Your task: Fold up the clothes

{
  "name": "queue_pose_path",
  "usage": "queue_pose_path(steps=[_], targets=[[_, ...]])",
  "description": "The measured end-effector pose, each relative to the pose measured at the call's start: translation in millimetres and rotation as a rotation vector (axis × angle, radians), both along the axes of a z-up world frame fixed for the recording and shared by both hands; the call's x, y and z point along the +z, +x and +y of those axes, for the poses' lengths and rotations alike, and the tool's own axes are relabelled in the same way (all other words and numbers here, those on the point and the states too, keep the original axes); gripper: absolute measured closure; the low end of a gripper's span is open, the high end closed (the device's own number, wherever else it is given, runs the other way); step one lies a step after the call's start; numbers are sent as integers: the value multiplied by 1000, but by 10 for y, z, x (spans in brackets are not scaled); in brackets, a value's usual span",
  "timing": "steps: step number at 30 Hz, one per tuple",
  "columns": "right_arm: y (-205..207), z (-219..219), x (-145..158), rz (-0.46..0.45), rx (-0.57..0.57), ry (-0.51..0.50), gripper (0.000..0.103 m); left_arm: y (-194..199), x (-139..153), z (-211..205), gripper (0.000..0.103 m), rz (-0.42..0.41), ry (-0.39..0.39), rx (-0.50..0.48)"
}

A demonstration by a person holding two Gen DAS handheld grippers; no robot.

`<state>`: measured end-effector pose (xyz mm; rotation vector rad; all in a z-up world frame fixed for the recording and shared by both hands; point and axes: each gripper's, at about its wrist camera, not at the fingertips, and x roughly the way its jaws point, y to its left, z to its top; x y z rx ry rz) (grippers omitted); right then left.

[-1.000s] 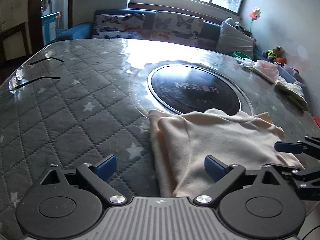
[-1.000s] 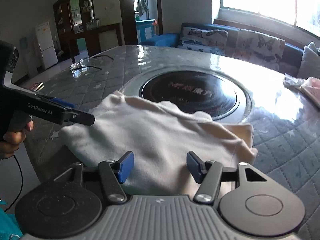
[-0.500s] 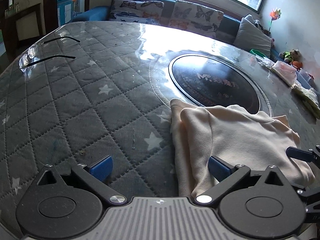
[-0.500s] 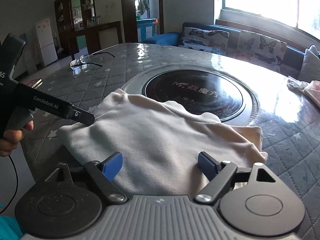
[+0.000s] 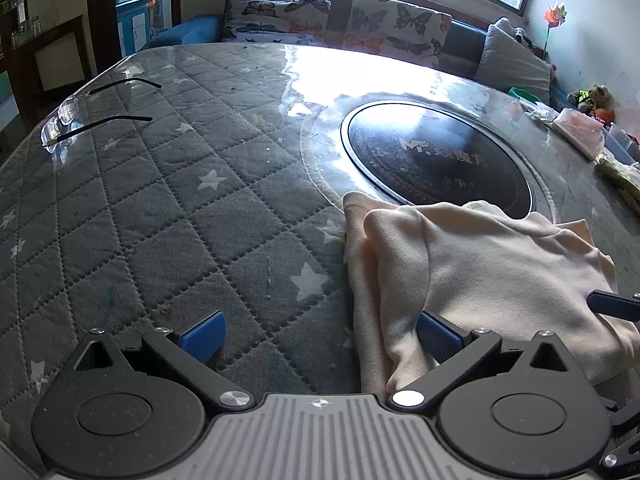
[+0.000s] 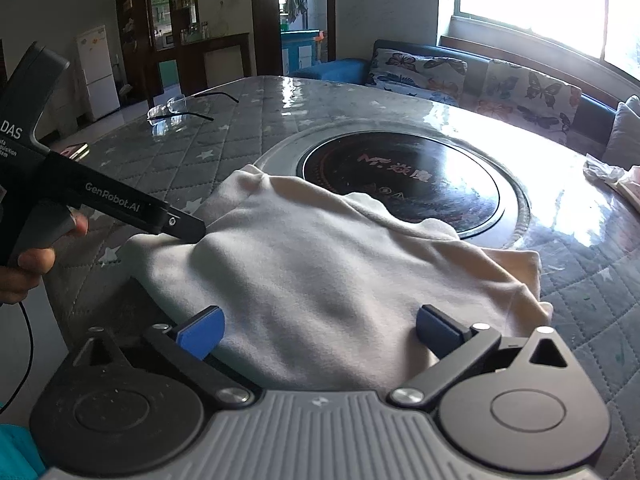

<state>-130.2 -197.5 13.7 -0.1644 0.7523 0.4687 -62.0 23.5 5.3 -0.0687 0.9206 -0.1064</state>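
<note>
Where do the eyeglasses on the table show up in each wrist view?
Left wrist: the eyeglasses lie far left, at the table's edge.
Right wrist: the eyeglasses lie upper left, beyond the left gripper.
Shared landmark: the black round cooktop in the table's middle.

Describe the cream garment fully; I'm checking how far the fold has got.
The cream garment is soft, matte knit, already folded into a rough rectangle of layers, with a rounded fold at its left edge. It lies rumpled on the quilted table cover, its far edge overlapping the dark round hotplate. Both grippers' jaws are open: the left gripper straddles its left edge, the right gripper its near side.
</note>
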Motion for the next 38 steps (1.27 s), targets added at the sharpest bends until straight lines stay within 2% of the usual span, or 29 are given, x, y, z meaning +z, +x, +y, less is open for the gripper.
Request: queue_pose_path(steps=[8, 38], targets=[[-9, 53, -29, -4, 7, -36, 0, -9, -6, -7, 0, -7, 5, 10], [-34, 98, -58, -13, 15, -61, 0, 4, -1, -13, 0, 0, 11, 24]])
